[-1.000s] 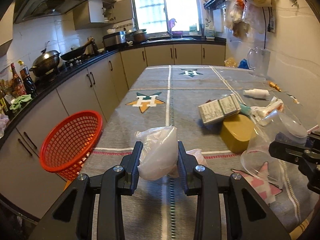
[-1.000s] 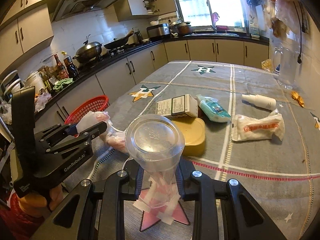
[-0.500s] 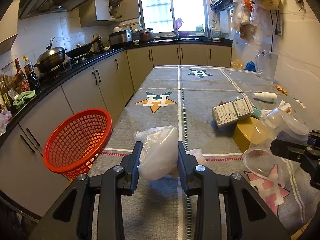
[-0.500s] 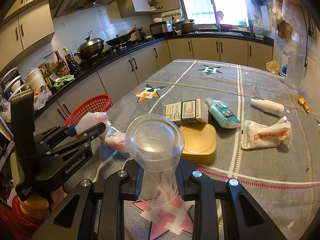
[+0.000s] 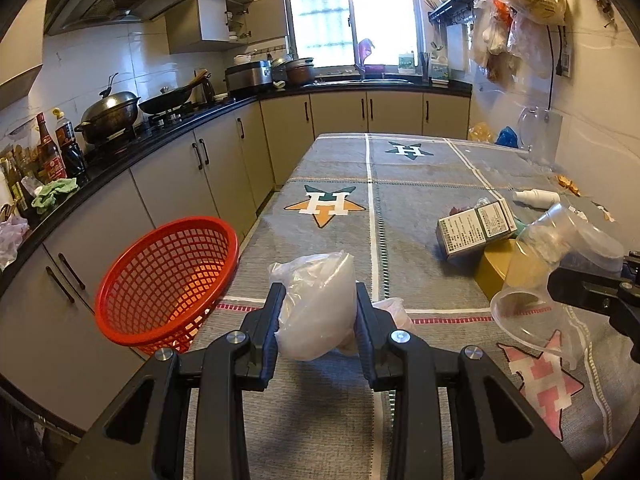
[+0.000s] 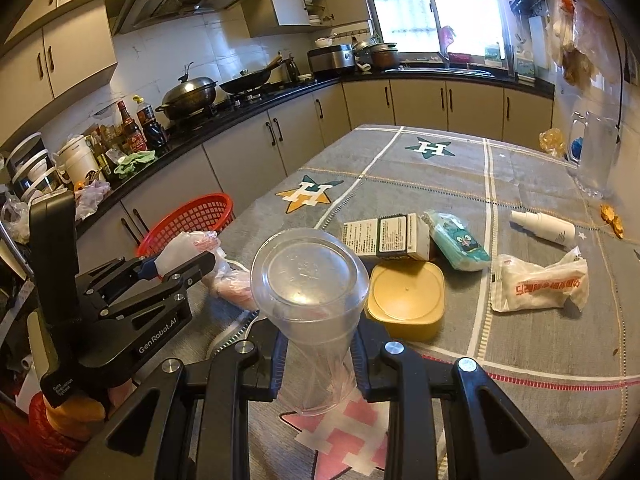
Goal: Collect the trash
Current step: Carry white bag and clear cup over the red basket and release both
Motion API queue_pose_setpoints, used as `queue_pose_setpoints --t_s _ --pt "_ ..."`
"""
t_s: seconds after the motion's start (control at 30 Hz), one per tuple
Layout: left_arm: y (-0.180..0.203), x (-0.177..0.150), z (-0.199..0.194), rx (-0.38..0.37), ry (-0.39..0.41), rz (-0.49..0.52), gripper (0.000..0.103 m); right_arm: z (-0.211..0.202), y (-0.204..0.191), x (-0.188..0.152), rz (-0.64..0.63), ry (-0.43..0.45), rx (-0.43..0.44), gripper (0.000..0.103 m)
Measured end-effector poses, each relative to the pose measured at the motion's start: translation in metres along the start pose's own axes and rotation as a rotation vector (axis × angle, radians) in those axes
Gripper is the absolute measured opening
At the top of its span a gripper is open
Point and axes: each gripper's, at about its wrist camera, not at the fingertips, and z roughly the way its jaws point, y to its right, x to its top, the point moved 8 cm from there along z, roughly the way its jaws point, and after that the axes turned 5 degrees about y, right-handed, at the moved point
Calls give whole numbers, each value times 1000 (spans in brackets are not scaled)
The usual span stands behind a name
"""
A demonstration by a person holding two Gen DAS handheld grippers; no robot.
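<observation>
Left gripper (image 5: 316,312) clamps a plastic bag (image 5: 316,312) (beside red basket (image 5: 168,280)); right gripper (image 6: 318,352) clamps a clear cup (image 6: 312,292).

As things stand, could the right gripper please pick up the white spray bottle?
Probably not yet: the right gripper is already shut on a clear plastic cup, so its jaws are occupied. The white spray bottle itself lies unobstructed on the table.

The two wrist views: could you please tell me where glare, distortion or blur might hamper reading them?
Left wrist view: the bright kitchen window is blown out, fisheye bends the black countertop, and the crumpled white plastic bag stays sharp. Right wrist view: same window glare, and the clear plastic cup lets the grey star-patterned tablecloth show through, blurring its outline.
</observation>
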Motion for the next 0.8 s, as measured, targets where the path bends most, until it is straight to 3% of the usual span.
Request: queue_pose_setpoints --t_s 0.43,0.8 --pt "-29 4 5 35 4 -43 32 16 -12 12 -15 -18 13 30" --pt "-85 8 12 106 11 -117 32 54 -43 31 -38 -65 54 30"
